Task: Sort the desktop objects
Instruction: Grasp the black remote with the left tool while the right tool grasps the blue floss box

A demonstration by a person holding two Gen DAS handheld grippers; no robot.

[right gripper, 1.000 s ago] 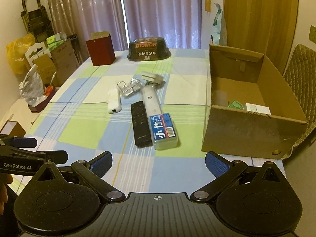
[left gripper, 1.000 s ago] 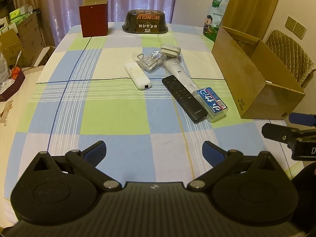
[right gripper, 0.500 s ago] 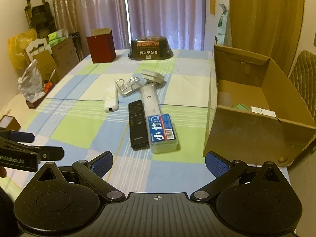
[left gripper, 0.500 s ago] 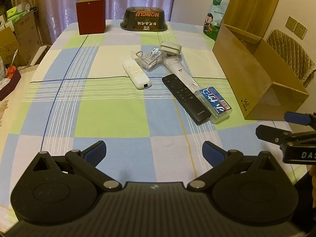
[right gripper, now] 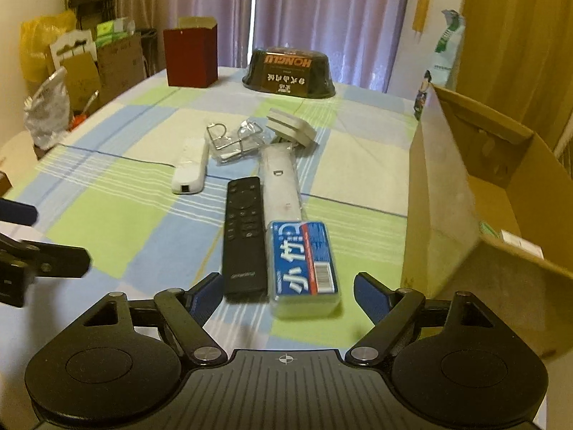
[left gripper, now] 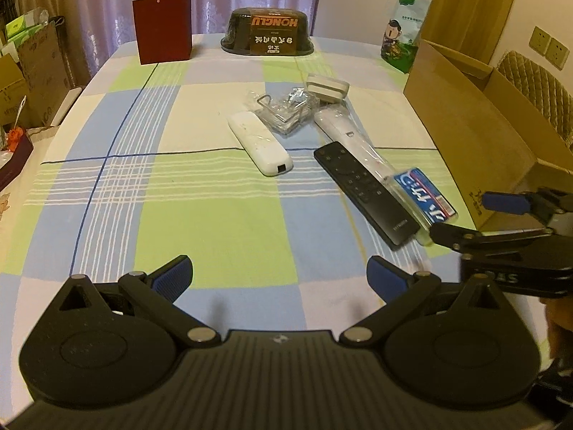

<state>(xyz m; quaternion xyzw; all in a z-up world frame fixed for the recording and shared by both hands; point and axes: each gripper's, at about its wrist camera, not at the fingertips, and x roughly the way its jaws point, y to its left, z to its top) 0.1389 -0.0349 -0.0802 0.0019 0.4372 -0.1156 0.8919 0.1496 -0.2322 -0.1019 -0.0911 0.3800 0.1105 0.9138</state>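
On the checked tablecloth [left gripper: 215, 222], a loose cluster of objects was laid out near the middle of the table. A black remote [right gripper: 244, 234] was seen lying lengthwise, with a blue-labelled clear box [right gripper: 304, 263] just beside it on its right, apparently touching along one edge. Behind the box, a long white remote in a clear wrapper [right gripper: 280, 182] was laid, its near end meeting the box. A shorter white remote [right gripper: 191, 168] was placed apart to the left, and a clear bag of metal parts [right gripper: 234, 141] and a small white block [right gripper: 290, 127] were found at the far end of the cluster.

An open cardboard box [right gripper: 476, 193] was stood at the right edge of the table, with a few small items dimly seen inside. At the far end of the table, a dark red carton [left gripper: 163, 28], a dark upturned bowl [left gripper: 268, 36] and a green-and-white bag [left gripper: 408, 25] were set.

The right gripper [right gripper: 286, 295] was held low over the near ends of the black remote and the blue-labelled box, its jaws spread wide and nothing grasped. The left gripper [left gripper: 279, 277] was held above bare cloth, well short of the cluster, its jaws likewise released and empty.
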